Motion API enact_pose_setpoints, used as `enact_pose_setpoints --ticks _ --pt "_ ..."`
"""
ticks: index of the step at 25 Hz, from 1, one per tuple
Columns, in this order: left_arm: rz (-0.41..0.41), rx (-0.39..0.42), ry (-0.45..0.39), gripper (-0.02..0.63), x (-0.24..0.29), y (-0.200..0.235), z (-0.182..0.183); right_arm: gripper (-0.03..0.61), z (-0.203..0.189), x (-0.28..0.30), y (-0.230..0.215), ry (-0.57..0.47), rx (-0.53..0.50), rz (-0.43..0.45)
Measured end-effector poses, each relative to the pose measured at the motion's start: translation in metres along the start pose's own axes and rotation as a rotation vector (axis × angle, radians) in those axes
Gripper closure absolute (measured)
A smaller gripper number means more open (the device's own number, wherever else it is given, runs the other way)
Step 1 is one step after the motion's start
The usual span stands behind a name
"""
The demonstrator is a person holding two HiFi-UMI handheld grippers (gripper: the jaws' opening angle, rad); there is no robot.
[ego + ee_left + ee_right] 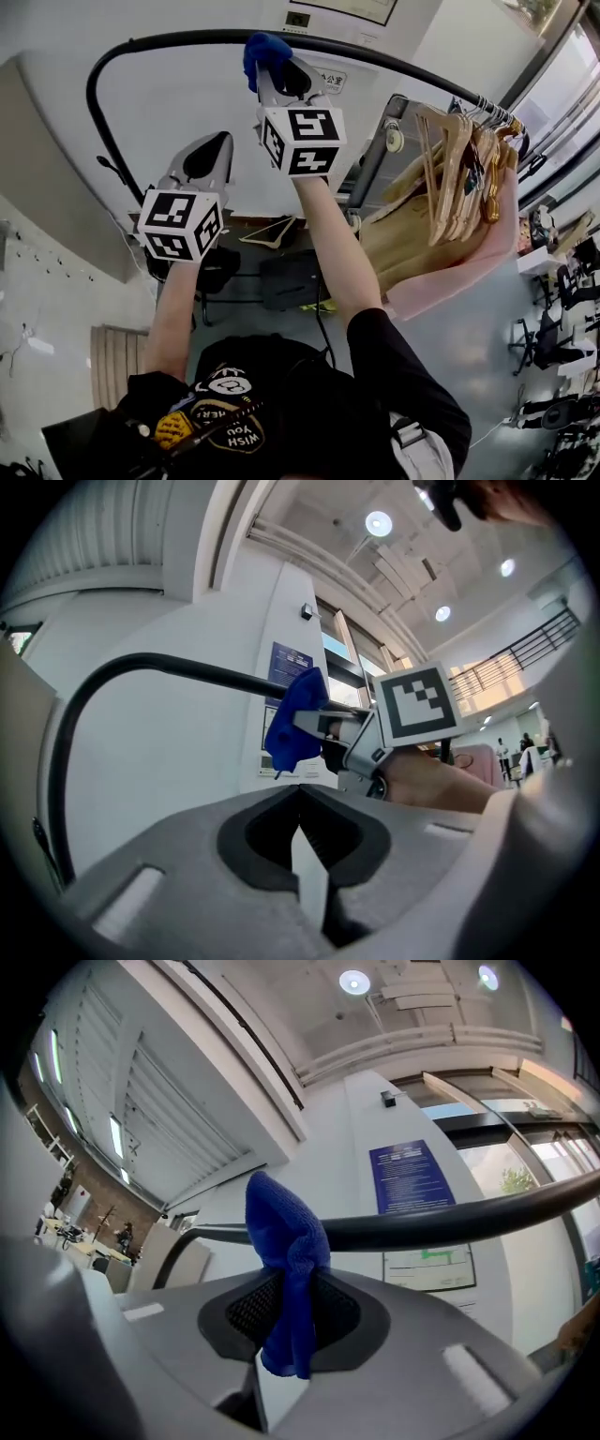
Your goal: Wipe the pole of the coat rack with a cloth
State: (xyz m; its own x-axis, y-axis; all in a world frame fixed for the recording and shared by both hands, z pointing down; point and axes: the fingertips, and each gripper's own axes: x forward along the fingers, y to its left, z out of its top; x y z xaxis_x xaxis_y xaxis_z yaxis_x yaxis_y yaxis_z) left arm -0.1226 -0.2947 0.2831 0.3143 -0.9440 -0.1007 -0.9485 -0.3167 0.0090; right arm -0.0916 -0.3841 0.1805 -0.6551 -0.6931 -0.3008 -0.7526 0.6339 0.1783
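Observation:
The coat rack's black pole (169, 39) curves up from the left and runs across the top towards the right. My right gripper (273, 67) is raised to it, shut on a blue cloth (264, 49) that presses against the pole. In the right gripper view the cloth (285, 1241) hangs pinched between the jaws, just in front of the pole (450, 1220). My left gripper (214, 152) is lower and to the left, shut and holding nothing. From the left gripper view (301, 834) I see the cloth (293, 721) and the pole (159, 667) ahead.
Several wooden hangers (459, 164) hang bunched on the pole's right part, with a pink garment (450, 277) behind them. A white wall stands behind the rack. A dark box (291, 277) and a loose hanger (267, 232) lie on the floor below.

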Motion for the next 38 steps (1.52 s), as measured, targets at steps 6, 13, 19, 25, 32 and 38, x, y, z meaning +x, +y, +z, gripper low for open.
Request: enact_pose_setpoints --ticks 6,13,19,25,32,38 --pt "0.097 0.016 -0.009 0.612 -0.033 0.037 0.009 0.505 0.002 0.043 0.077 0.019 0.032 0.125" --pt "0.115 0.014 -0.007 0.613 -0.042 0.048 0.010 0.505 0.000 0.050 0.080 0.028 0.022 0.143" --pt "0.011 -0.017 -0.021 0.613 -0.018 0.014 0.010 0.503 -0.002 0.010 0.005 0.033 0.009 0.009" --pt "-0.144 -0.021 -0.016 0.612 0.016 -0.051 0.006 0.503 0.000 -0.056 -0.106 0.061 -0.013 -0.190" --pt "-0.228 -0.019 -0.013 0.612 0.037 -0.093 0.005 0.503 0.002 -0.121 -0.210 0.084 0.007 -0.399" --pt "-0.212 -0.019 -0.009 0.612 0.032 -0.090 0.003 0.503 0.005 -0.121 -0.204 0.074 0.021 -0.408"
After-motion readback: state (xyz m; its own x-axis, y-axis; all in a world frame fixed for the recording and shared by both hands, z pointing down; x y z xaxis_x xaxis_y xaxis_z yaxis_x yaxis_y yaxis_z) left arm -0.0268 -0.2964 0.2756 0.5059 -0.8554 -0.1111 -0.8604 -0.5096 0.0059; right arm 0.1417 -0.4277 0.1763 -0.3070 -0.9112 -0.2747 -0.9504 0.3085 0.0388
